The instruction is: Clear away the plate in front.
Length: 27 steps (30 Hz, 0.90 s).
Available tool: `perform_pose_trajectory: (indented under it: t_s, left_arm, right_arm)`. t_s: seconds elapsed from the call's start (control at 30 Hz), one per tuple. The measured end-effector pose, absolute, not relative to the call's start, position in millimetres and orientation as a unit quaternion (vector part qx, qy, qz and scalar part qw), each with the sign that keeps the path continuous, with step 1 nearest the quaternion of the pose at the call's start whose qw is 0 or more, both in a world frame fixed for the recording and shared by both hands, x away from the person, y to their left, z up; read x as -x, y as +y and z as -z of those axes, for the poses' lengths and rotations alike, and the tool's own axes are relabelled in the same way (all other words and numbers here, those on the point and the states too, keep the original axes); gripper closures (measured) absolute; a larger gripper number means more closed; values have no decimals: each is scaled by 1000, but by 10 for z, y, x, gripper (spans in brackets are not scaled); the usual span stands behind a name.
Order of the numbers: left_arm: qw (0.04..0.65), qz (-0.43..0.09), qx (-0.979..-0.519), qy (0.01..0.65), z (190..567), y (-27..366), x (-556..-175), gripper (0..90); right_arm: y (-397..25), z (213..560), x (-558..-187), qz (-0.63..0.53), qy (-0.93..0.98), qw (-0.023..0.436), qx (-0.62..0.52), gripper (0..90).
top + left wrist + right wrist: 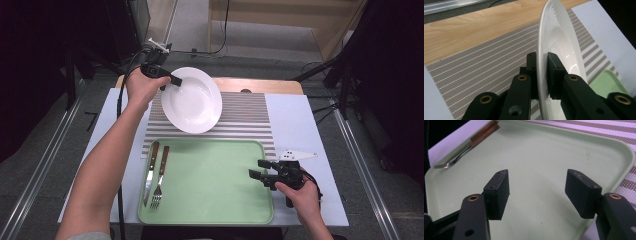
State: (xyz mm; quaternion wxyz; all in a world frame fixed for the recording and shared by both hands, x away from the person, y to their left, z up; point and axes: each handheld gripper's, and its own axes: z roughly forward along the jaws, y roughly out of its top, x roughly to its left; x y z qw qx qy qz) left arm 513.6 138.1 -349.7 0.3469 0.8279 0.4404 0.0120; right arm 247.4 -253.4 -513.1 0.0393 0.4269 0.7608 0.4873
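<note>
A white plate is held tilted above the striped placemat, and my left gripper is shut on its far left rim. In the left gripper view the plate stands edge-on between the two jaws of the left gripper, which clamp its rim. My right gripper hovers open over the right edge of the green tray. In the right gripper view, the right gripper has its jaws wide apart above the bare tray, with nothing between them.
A knife and a fork with wooden handles lie side by side at the tray's left end; the fork also shows in the right gripper view. A wooden strip runs behind the placemat. The white tabletop surrounds both.
</note>
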Motion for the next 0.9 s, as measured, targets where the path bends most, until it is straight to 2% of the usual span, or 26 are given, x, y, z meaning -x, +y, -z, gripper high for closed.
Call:
perform_pose_trajectory:
  t_s: [0.57,0.9]
  left_arm:
    - [350,26,-840,414,3369,1282,-4823,803]
    - [358,49,-837,410,3433,1310,-4672,803]
  right_arm:
    - [-2580,5133,-2478,-496,753,36,-431,353]
    - [-2572,5139,-2485,-494,754,36,-432,353]
